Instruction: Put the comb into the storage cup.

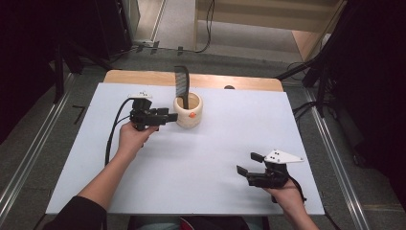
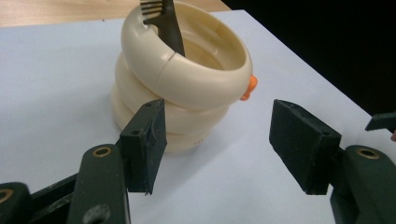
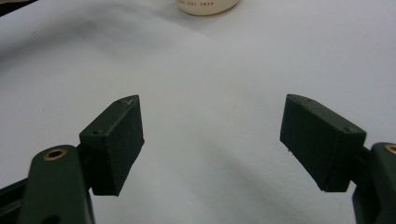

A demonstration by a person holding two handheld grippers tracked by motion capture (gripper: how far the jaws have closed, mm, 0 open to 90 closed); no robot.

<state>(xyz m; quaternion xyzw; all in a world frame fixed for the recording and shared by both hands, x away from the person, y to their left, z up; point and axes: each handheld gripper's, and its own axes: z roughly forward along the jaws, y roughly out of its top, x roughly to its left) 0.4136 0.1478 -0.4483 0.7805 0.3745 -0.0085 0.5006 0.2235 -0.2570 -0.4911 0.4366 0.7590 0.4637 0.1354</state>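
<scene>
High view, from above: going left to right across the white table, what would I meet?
Left gripper → cream ringed cup with a black comb standing in it → right gripper, all on the white table.

A white-topped table (image 1: pixel 201 158) with a wooden far edge; a cream ringed holder (image 1: pixel 188 111) stands directly on it.

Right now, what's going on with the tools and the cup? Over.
Left tool open beside cream ringed plastic cup. Black comb upright inside. Right tool open over bare white table. Nothing blocking.
</scene>
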